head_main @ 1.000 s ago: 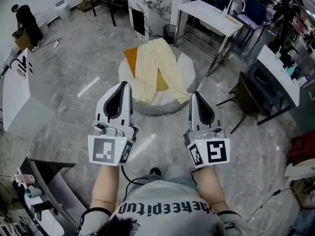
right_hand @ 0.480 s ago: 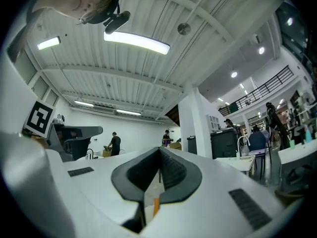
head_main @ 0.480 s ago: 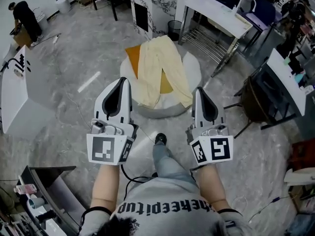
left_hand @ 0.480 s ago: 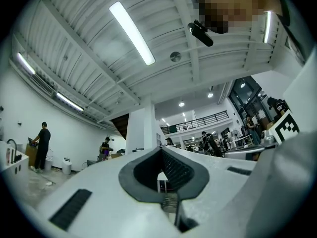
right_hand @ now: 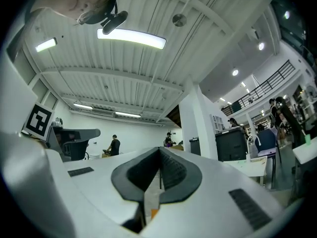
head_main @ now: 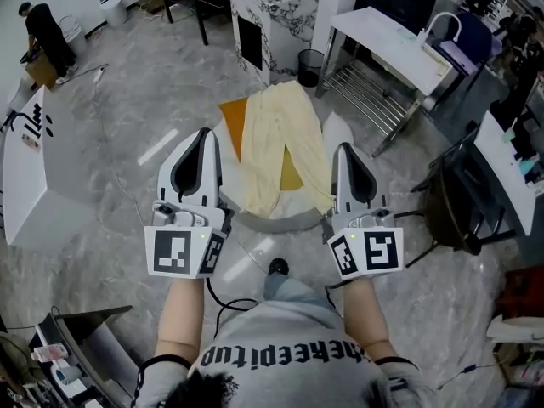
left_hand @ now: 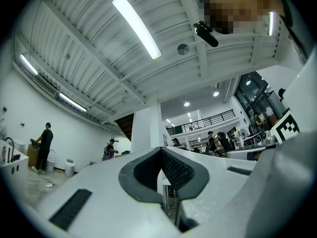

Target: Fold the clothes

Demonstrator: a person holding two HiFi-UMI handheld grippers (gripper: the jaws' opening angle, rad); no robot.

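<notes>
I read the job as not yet begun. Starting wide: I'm looking down on an open workshop with a grey marble floor (head_main: 110,185), and the only laundry I can find lies on the low round white bench (head_main: 338,134) ahead of me, in the middle of the head view.

A pale yellow garment (head_main: 280,143) is draped lengthwise over the bench. It looks like trousers with the legs spread apart toward me, though I can't be sure. It is loose and rumpled, with no neat fold anywhere. An orange piece (head_main: 232,119) lies under it, showing at the far left corner and again between the two yellow legs. It is also unfolded, as far as I can tell.

Both grippers are raised in front of the body, short of the bench's near rim and touching no cloth. The left gripper (head_main: 202,134) is level with the bench's left side and the right gripper (head_main: 343,149) with its right.

In both gripper views the jaws are pressed together with nothing caught between them, and they point over the room rather than down at the fabric.

So everything is left to do: reach the bench, open the jaws, take hold of the yellow piece, flatten it and fold it, then do the orange one.
</notes>
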